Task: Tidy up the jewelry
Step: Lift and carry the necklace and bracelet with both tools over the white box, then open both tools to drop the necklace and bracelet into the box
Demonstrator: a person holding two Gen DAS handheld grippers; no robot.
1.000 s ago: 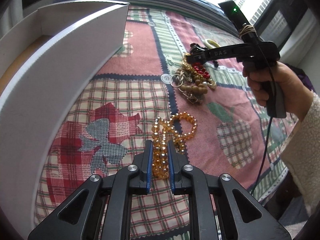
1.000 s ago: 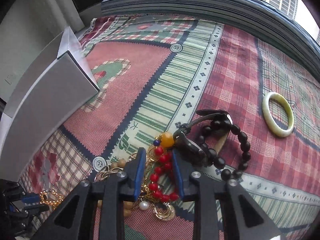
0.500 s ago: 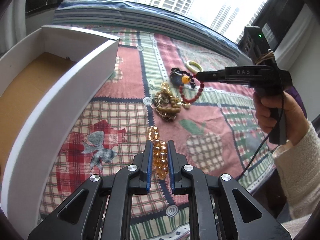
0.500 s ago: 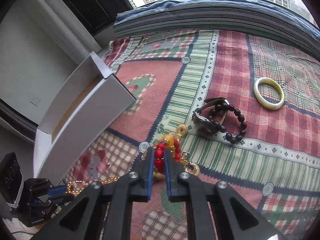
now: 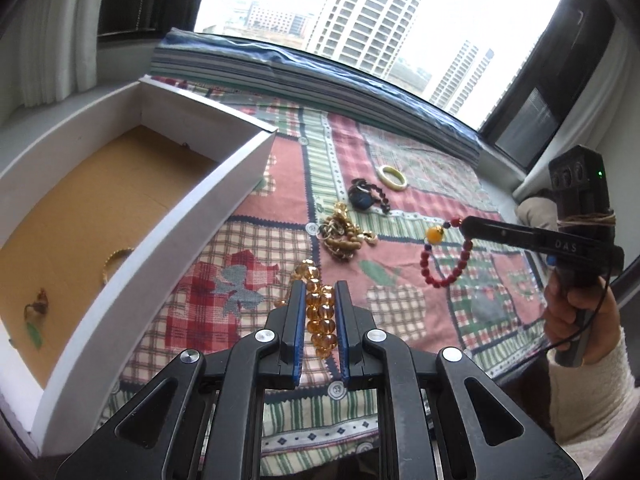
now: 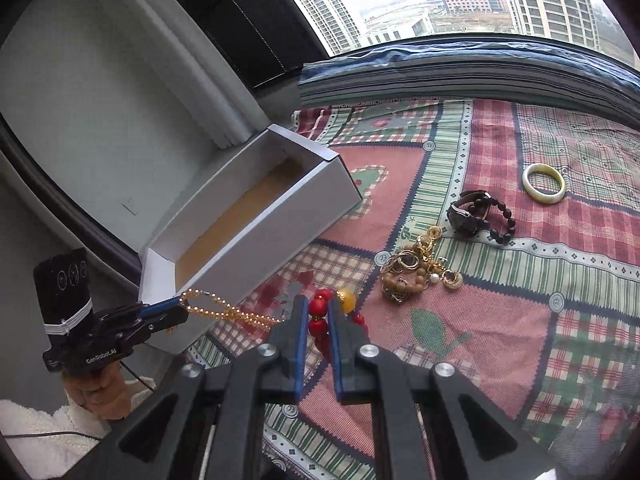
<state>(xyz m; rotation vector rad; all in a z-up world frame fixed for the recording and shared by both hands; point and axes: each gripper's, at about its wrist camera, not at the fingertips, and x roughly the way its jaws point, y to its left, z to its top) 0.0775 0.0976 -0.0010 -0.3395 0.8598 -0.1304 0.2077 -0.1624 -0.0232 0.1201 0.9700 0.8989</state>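
Amber beads: your left gripper had its jaws clenched on the strand, lifted clear of the quilt, likely bound for the box at the quilt's left edge.

Red bracelet: your right gripper had just closed on it, loop hanging free.

Remaining pile: mid-quilt.

The right gripper carries the white letters "DAS" along the side of its black arm, seen from the left wrist view. The left gripper carries the white word "GenRobot.AI" on its black body, low at the left of the right wrist view.
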